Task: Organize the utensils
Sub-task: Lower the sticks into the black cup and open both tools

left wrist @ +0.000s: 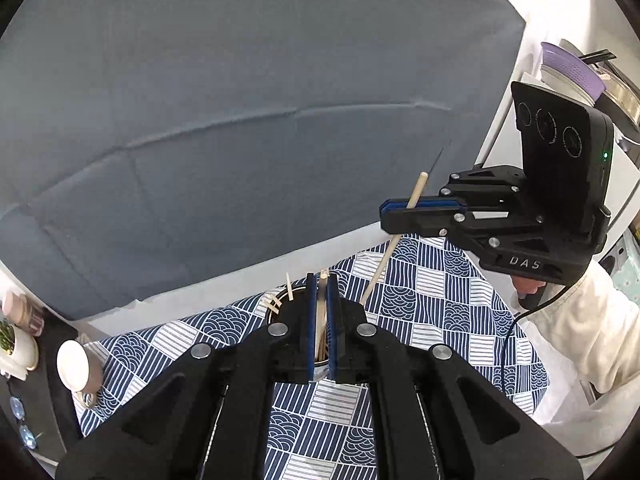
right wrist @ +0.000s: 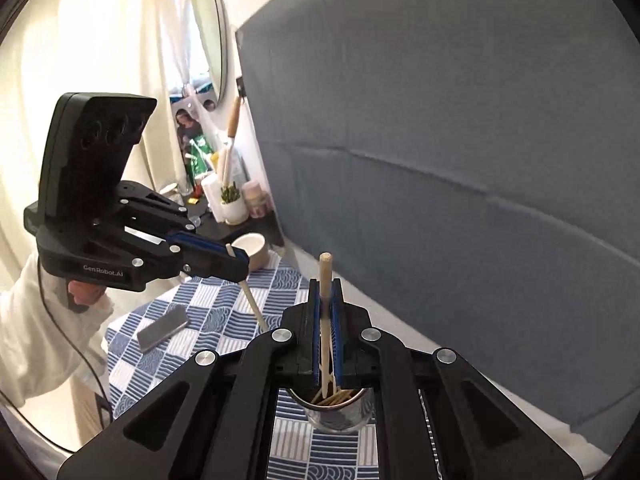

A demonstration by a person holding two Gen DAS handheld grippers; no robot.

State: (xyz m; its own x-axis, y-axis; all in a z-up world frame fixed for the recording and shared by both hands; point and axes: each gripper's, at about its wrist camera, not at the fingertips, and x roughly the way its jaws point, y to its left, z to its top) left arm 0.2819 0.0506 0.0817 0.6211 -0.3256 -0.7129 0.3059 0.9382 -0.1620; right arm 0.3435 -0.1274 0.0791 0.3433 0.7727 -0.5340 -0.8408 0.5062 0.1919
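My left gripper (left wrist: 321, 280) is shut on a pale wooden chopstick (left wrist: 321, 312), held upright just above a metal cup (left wrist: 273, 316) with several more sticks in it. My right gripper (left wrist: 386, 210) hangs to the right, shut on a second chopstick (left wrist: 380, 268) that slants down toward the tablecloth. In the right wrist view the right gripper (right wrist: 326, 286) pinches its chopstick (right wrist: 325, 272) over the metal cup (right wrist: 336, 412). The left gripper (right wrist: 242, 262) is at the left, with its chopstick (right wrist: 252, 304) pointing down.
A blue-and-white patterned cloth (right wrist: 208, 308) covers the table, with a grey flat block (right wrist: 162, 328) and a beige cup (right wrist: 252, 250) on it. A grey padded panel (right wrist: 440, 160) stands behind. A potted plant (right wrist: 232, 200) and bottles sit on a dark side shelf. White sleeves (left wrist: 580, 340) hold both grippers.
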